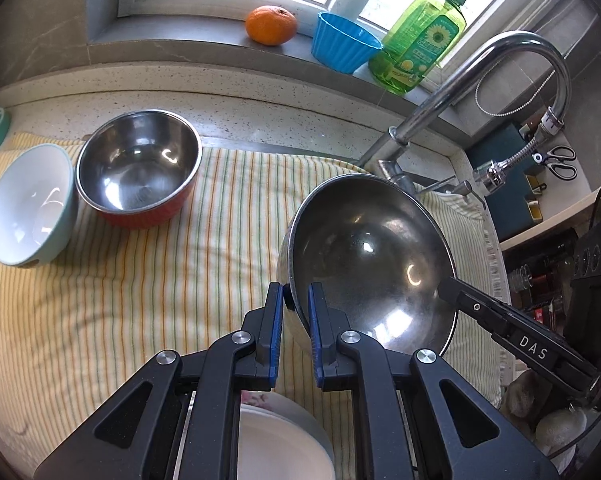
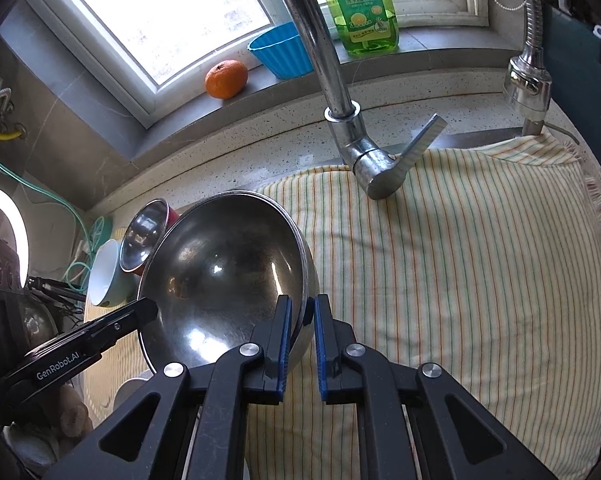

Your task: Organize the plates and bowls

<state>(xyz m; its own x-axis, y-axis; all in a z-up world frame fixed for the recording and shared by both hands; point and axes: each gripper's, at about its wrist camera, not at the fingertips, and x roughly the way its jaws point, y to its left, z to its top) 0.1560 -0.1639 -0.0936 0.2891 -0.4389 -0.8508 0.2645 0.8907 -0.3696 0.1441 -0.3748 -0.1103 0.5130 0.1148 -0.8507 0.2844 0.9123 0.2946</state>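
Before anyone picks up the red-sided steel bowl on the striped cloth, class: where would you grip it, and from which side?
Grip the red-sided steel bowl by its thin rim, coming from above, one finger inside and one outside. It sits upright and open-mouthed, and the wall is too wide to span.

This is a home kitchen. A chrome faucet (image 2: 342, 120) with a lever handle rises from a speckled stone surface (image 1: 220, 92) under a window (image 2: 160, 12), and a green bottle of dish soap (image 1: 418, 44), a blue cup (image 1: 342, 46) and an orange (image 1: 271, 25) stand on the sill. A striped towel (image 2: 460, 260) lies on the surface with bowls on it, and scissors (image 1: 560, 160) lie at the far side.
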